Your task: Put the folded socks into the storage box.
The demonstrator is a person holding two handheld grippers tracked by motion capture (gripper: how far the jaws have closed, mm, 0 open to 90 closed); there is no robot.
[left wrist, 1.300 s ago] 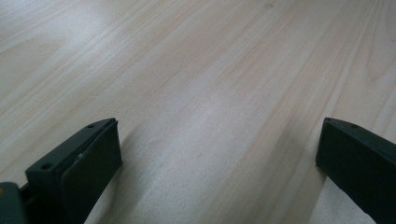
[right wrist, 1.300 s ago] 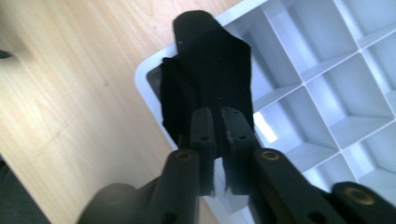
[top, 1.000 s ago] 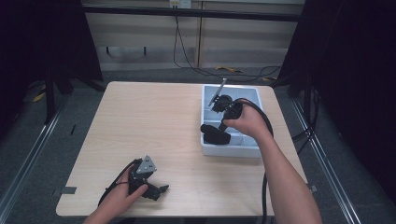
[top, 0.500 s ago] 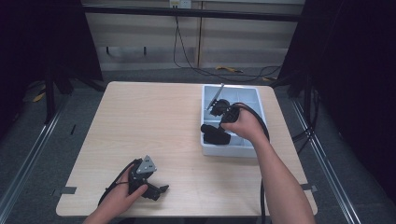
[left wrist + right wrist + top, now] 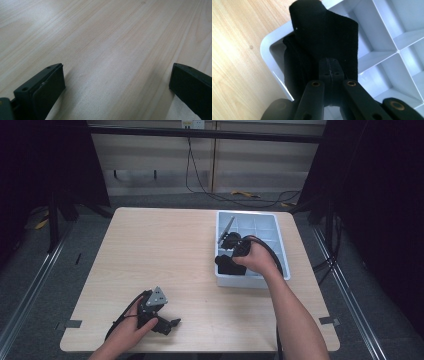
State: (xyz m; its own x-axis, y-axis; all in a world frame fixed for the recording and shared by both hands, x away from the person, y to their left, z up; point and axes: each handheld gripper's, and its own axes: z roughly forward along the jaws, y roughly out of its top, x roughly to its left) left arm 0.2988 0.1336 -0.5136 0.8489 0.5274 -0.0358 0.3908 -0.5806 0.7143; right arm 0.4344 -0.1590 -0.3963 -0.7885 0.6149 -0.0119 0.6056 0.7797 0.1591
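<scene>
My right gripper (image 5: 231,254) is shut on a black fabric strap (image 5: 228,266) over the near left corner of a white compartment tray (image 5: 265,227). In the right gripper view the closed jaws (image 5: 329,66) pinch the strap (image 5: 324,30), which hangs folded into the tray's corner compartment (image 5: 270,50). My left gripper (image 5: 172,323) rests on the table near the front edge, held by the person's left hand. In the left gripper view it (image 5: 117,72) stands open wide with only bare wood between the jaws.
The tray's other compartments (image 5: 402,22) look bare. A light wooden table (image 5: 160,250) spreads to the left of the tray. Black cables (image 5: 272,252) trail from the grippers. Dark floor and metal rails surround the table.
My right hand with the strap has shifted slightly toward the tray's near left corner. The left gripper has not moved.
</scene>
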